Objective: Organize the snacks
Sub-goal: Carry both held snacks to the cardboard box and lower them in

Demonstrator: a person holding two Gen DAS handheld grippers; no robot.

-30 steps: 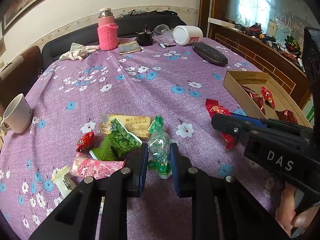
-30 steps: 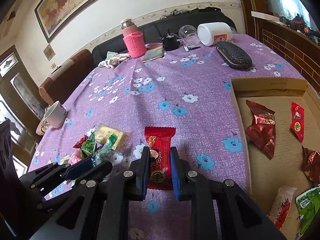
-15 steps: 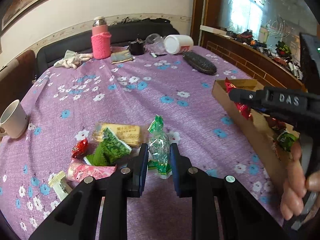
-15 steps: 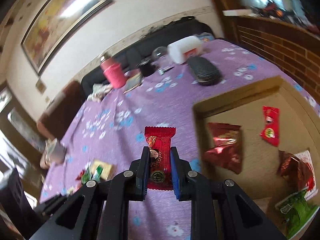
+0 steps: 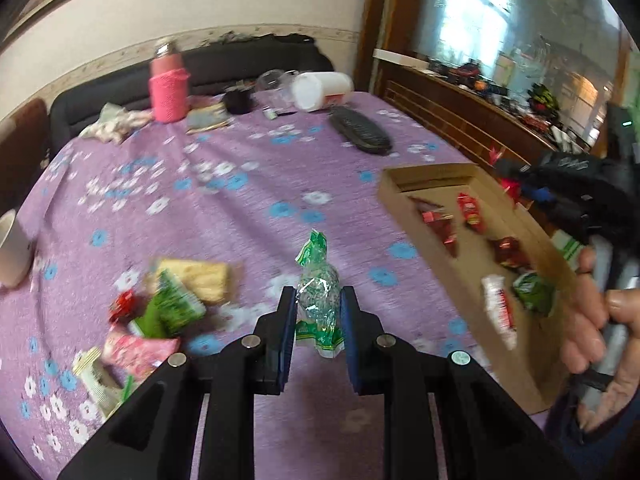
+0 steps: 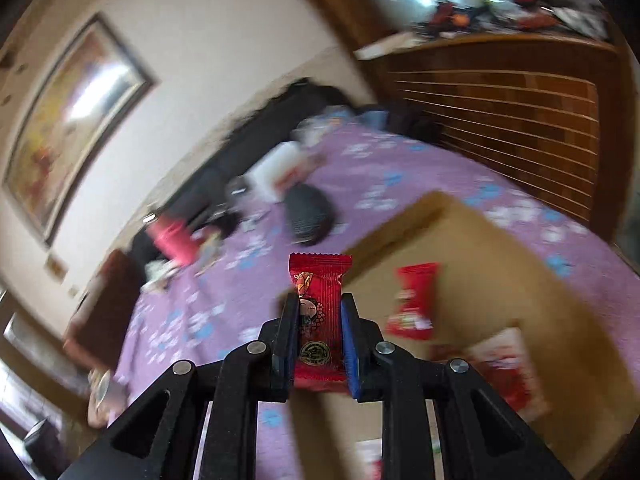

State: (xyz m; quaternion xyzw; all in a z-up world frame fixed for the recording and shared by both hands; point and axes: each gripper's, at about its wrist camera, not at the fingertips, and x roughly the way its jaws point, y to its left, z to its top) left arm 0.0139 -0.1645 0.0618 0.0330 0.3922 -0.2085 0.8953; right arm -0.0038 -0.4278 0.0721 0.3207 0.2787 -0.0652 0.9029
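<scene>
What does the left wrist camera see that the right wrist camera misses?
Only the left view shows the left tongs shut on a clear green candy, the loose snack pile, a white mug, and the person's right hand.

Only the right view shows the right tongs shut on a red snack packet, plus a framed painting.

Both show the cardboard box holding snacks, the purple floral tablecloth and the pink bottle.

Left tongs (image 5: 318, 312) gripping green candy packet (image 5: 318, 300), cardboard box (image 5: 404, 216) right
</scene>
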